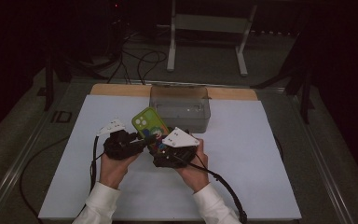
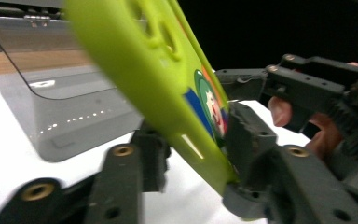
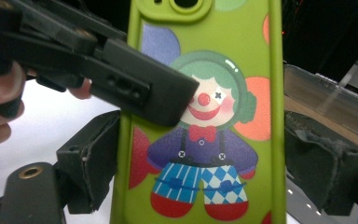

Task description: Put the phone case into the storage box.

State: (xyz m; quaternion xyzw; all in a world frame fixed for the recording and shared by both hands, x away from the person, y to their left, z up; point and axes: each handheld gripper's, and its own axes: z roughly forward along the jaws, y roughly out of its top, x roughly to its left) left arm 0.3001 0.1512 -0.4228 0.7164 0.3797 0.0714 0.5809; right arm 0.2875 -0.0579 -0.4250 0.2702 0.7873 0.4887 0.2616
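From above, a clear box [image 1: 180, 108] sits just beyond my grippers. My left gripper [image 2: 186, 144] pinches the green phone case [image 2: 163, 79] across its faces. My right gripper [image 3: 200, 172] stands open, jaws flanking the case's edges.

Surface: a white rectangular sheet [image 1: 242, 158] laid over a pale wooden board [image 1: 121, 89], whose far edge shows as a tan strip.
Frame: grey metal rails [image 1: 25, 154] run along both sides of the surface.
Floor: dull grey carpet-like floor [image 1: 205, 65] beyond the surface, dimly lit.
Furniture: a white metal stand with two upright legs [image 1: 171, 42] and a crossbar, well behind the surface.
Cables: black cables [image 1: 140, 60] looped on the floor near the stand.
Light: the room's edges are very dark; the white sheet is brightest.
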